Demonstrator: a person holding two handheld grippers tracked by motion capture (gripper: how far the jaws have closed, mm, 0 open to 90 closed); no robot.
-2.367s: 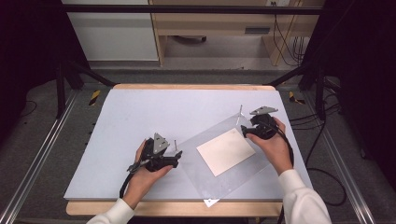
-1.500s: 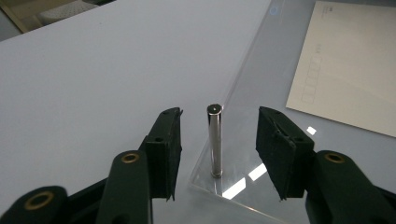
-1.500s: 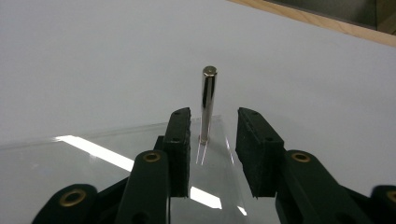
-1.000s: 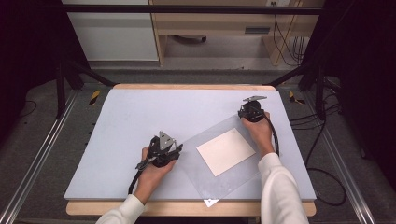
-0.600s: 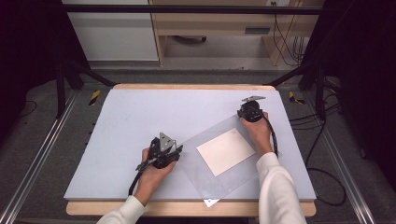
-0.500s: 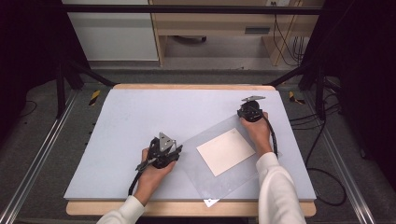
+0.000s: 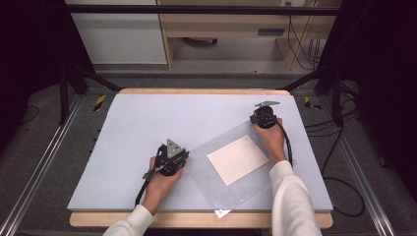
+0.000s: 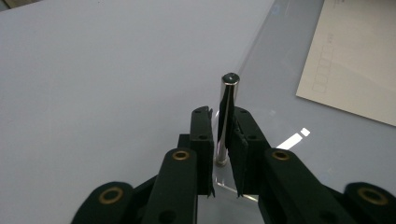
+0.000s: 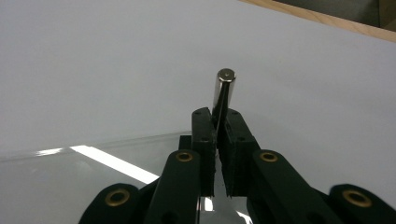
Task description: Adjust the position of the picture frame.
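Pale grey counter (image 7: 147, 123) with a wooden front edge, carrying a clear plastic sheet (image 7: 231, 189) laid at a slant on its right half. Cream card (image 7: 237, 160) lying flat on or under the sheet, roughly mid-sheet; cannot tell which. Left claw (image 7: 173, 158) at the sheet's left corner, hand wrapped behind it, cable trailing back toward the counter's near edge. Right claw (image 7: 264, 118) at the sheet's far right corner, grey three-cornered plate on top. In the left gripper view, left claw (image 8: 223, 133) clamped on a shiny metal pin (image 8: 227, 109) standing between the jaws, pin tip well past the jaw ends, sheet edge (image 8: 261, 56) running just beside it and card (image 8: 355, 60) off to the upper right. In the right gripper view, right claw (image 9: 217, 130) clamped the same way on a second metal pin (image 9: 223, 91), sheet corner (image 9: 93, 163) below and left of the jaws with a bright glare streak across it. Small white label (image 7: 220, 213) at the sheet's near corner, by the counter's front edge.
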